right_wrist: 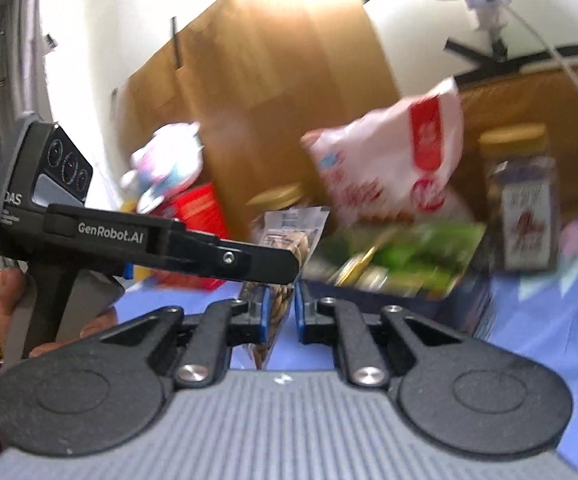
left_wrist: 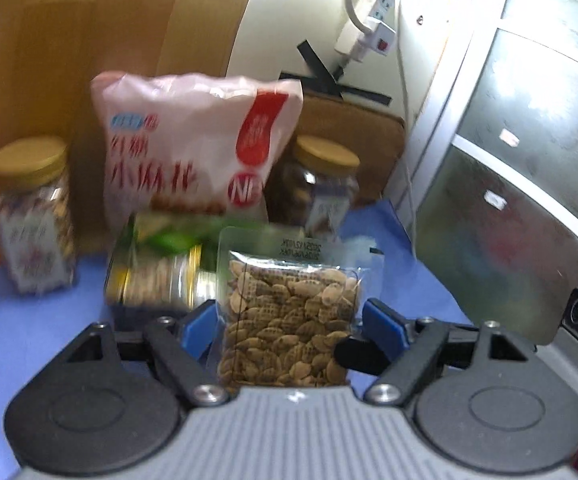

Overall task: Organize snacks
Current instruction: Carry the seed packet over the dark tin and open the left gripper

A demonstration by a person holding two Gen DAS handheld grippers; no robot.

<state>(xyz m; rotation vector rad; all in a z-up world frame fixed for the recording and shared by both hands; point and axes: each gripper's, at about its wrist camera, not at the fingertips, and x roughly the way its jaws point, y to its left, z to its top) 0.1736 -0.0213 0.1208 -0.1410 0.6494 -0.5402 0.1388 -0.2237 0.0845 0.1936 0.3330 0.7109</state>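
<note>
A clear packet of brown ridged snacks (left_wrist: 289, 320) stands upright between the blue pads of my left gripper (left_wrist: 289, 314), which is shut across its width. My right gripper (right_wrist: 281, 300) is shut on the same packet (right_wrist: 281, 304), seen edge-on here, pinching its thin side. One black finger of the right gripper (left_wrist: 353, 352) reaches in from the right. The left gripper's finger (right_wrist: 249, 260) crosses in front, held by a hand (right_wrist: 9, 284). Behind stands a dark box (left_wrist: 129, 316) with green packs inside.
A pink-and-white snack bag (left_wrist: 193, 152) leans behind the box, flanked by two gold-lidded jars (left_wrist: 33, 216) (left_wrist: 321, 184). A blue cloth (left_wrist: 29, 340) covers the table. Wooden panels and a power strip (left_wrist: 369, 28) lie beyond. A red box (right_wrist: 197, 208) and a plush toy (right_wrist: 169, 164) sit left.
</note>
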